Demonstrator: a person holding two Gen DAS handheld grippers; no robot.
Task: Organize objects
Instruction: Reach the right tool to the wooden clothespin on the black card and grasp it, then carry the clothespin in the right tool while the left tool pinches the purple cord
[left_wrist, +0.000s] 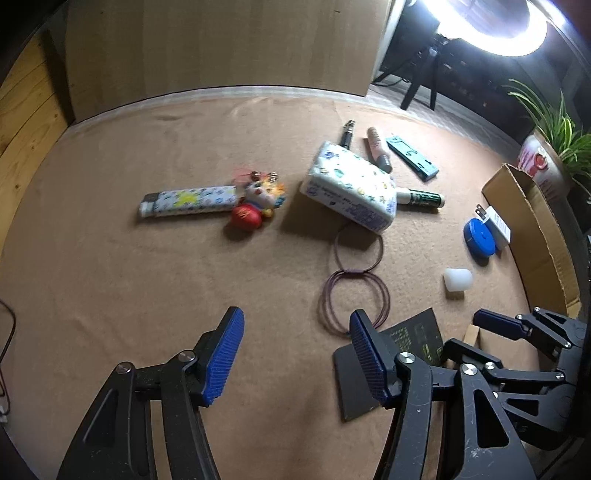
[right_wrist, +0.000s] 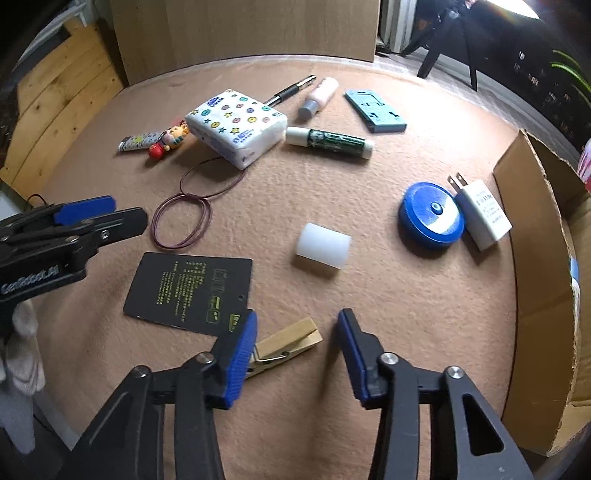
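Tan felt mat (right_wrist: 369, 295), items loose upon it. Right gripper (right_wrist: 297, 338): pointed steeply down at the near edge of the mat, blue pads spread, nothing pinched; a wooden clothespin (right_wrist: 291, 341) lies flat with its tip in the gap, its spring end passing behind the left pad, the right pad apart from it; contact with the left pad cannot be told. Left gripper (left_wrist: 295, 354): also tilted steeply down, pads spread and empty over bare mat, its right pad standing in front of a black printed card (right_wrist: 190, 291); seen from the right wrist, it reaches in from the left edge beside a gloved hand (right_wrist: 20, 347). Purple hair-tie loops (right_wrist: 184, 218): just beyond the card, one loop running under a tissue pack (right_wrist: 236, 123). Patterned lighter (right_wrist: 140, 142) and cartoon keychain figure (right_wrist: 171, 138): touching, left of the tissue pack. Black pen (right_wrist: 291, 90), pink tube (right_wrist: 319, 98), teal flat case (right_wrist: 376, 110): far row. Green-and-white stick (right_wrist: 328, 141): just right of the tissue pack. White plastic cylinder (right_wrist: 323, 249): mid-mat, on its side. Blue round tape measure (right_wrist: 430, 216) and white plug adapter (right_wrist: 480, 212): touching, near a cardboard box (right_wrist: 532, 258) at the mat's right edge.
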